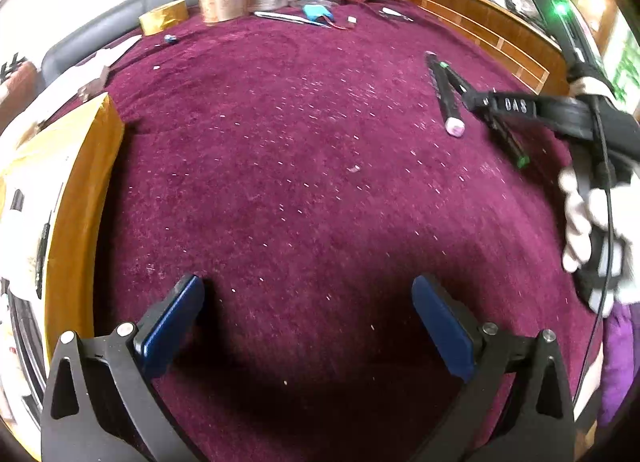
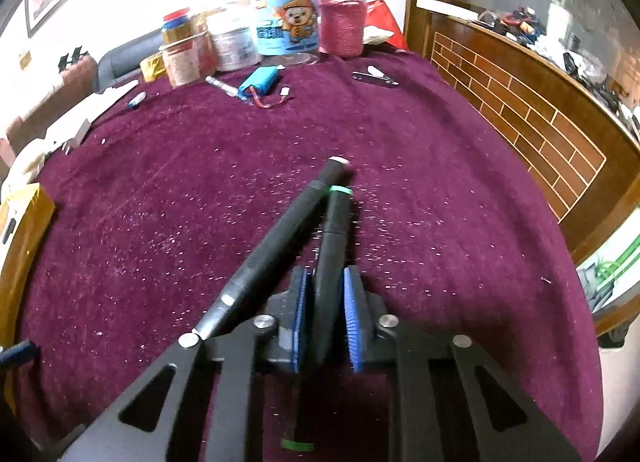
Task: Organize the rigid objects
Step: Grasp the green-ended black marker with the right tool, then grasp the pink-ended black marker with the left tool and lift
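The right gripper (image 2: 326, 316) stood clamped on a black pen with a green band (image 2: 334, 238), its blue pads (image 2: 352, 318) pressed against the barrel near the rear end, while the left gripper (image 1: 308, 326) hovered wide open and empty above the maroon tablecloth (image 1: 300, 166). Just left of the held pen lay a second black pen (image 2: 276, 238), its far end touching or nearly touching the first. A clean lift likely called for raising the pen straight up, so as not to drag its neighbour. Well beyond the claw, a blue battery pack (image 2: 258, 82) and a row of jars (image 2: 208, 46) lined the table's far edge.
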Available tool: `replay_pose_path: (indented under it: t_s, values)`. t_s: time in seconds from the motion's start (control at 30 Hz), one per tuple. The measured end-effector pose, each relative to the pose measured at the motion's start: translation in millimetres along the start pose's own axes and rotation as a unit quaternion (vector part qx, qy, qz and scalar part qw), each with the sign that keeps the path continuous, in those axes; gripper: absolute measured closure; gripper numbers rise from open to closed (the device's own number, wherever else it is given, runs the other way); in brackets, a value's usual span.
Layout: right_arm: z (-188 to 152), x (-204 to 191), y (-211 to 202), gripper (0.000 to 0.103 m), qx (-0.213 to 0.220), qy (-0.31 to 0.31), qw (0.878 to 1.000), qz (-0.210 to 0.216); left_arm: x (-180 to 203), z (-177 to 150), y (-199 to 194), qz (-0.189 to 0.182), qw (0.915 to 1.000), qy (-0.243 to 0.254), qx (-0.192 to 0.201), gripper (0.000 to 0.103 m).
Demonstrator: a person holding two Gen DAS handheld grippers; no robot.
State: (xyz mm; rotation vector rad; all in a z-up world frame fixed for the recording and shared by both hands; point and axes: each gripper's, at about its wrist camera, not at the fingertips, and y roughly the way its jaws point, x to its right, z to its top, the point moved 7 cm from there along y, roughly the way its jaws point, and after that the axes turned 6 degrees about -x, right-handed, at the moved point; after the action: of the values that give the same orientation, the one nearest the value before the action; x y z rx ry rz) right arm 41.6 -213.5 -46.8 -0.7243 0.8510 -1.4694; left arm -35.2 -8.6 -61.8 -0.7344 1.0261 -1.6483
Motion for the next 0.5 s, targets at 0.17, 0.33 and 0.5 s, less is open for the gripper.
replay_pose_path:
  t_s: [0.17,0.33,0.5]
  values:
    - [-0.4,34.8,0.1,0.09,0.012,0.075,0.996,0.039,1.2,-1.6,-3.0,-0.029,0.9993,0.011,-0.02,0.0]
    - [-1.1,55.3,-0.8,0.09,0.018,0.127,0.989,0.071,5.1,35.4,-15.5,-0.157,0.9853,-0.065,-0.018,0.0]
    - [-1.6,56.8,-1.0,0.09,0.02,0.136,0.987,0.087,47.4,98.8,-12.9,-0.107,0.9925,0.016,0.058,0.0]
